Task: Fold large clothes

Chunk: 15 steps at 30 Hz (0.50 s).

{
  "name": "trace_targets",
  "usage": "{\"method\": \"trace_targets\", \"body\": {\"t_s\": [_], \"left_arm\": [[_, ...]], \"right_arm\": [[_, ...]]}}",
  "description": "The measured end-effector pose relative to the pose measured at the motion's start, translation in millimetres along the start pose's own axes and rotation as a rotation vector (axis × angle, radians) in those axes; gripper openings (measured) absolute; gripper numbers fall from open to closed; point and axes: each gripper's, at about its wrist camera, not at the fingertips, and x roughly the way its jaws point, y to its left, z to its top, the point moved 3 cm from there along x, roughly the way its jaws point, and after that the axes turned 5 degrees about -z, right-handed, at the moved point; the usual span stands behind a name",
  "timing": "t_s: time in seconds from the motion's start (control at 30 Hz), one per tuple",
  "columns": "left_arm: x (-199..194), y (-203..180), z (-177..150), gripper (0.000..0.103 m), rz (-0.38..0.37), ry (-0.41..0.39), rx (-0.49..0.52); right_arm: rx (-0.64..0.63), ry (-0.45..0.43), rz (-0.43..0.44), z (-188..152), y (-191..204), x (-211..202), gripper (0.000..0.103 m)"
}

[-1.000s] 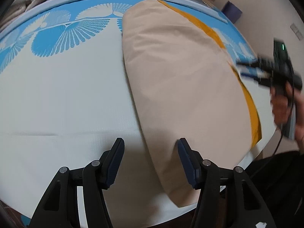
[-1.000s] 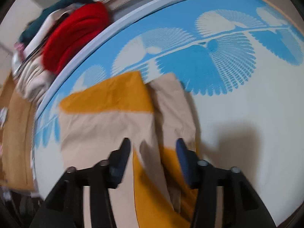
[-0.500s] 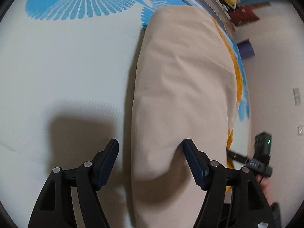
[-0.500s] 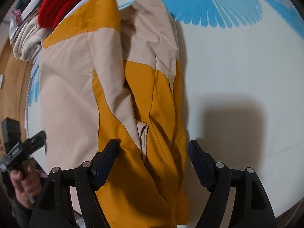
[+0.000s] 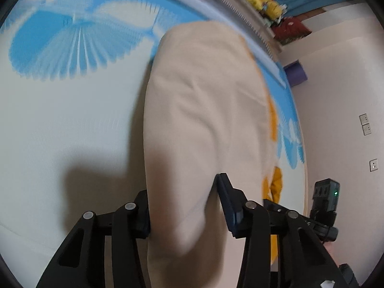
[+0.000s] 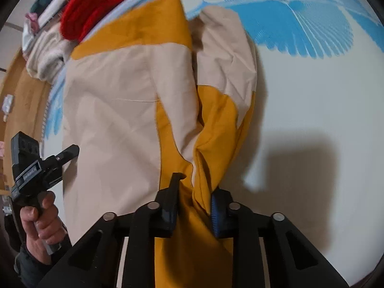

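A large beige and mustard-yellow garment (image 5: 204,110) lies spread on the bed. My left gripper (image 5: 183,192) straddles a raised fold of its beige edge. Its jaws are closing, the cloth fills the gap and drapes over the left finger (image 5: 142,216). In the right wrist view the garment (image 6: 115,110) shows its yellow panels, and my right gripper (image 6: 196,184) is closing on a bunched yellow fold, both pads pressed against it. A hand (image 6: 40,213) holds the left gripper at that view's left edge.
The bed sheet (image 5: 60,124) is white with blue fan prints. A pile of clothes with a red knit (image 6: 96,2) sits at the bed's far edge. Yellow plush toys (image 5: 264,0) and a purple object (image 5: 296,73) stand by the wall.
Both grippers came down closer to the garment. Their jaws narrowed from wide apart to pinching folds, beige on the left and yellow on the right.
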Motion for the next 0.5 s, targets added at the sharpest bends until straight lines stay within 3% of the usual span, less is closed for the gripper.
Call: {"method": "trace_targets", "body": {"t_s": [0.17, 0.27, 0.37, 0.5], "left_arm": [[-36, 14, 34, 0.041, 0.08, -0.08, 0.022], [-39, 43, 48, 0.043, 0.142, -0.098, -0.044], [-44, 67, 52, 0.043, 0.159, -0.114, -0.152], [-76, 64, 51, 0.044, 0.219, -0.217, -0.127]], "right_arm": [[-0.025, -0.094, 0.064, 20, 43, -2, 0.017], [-0.066, -0.107, 0.075, 26, 63, 2, 0.016], [-0.075, -0.09, 0.039, 28, 66, 9, 0.016], [-0.099, -0.07, -0.023, 30, 72, 15, 0.021]]}}
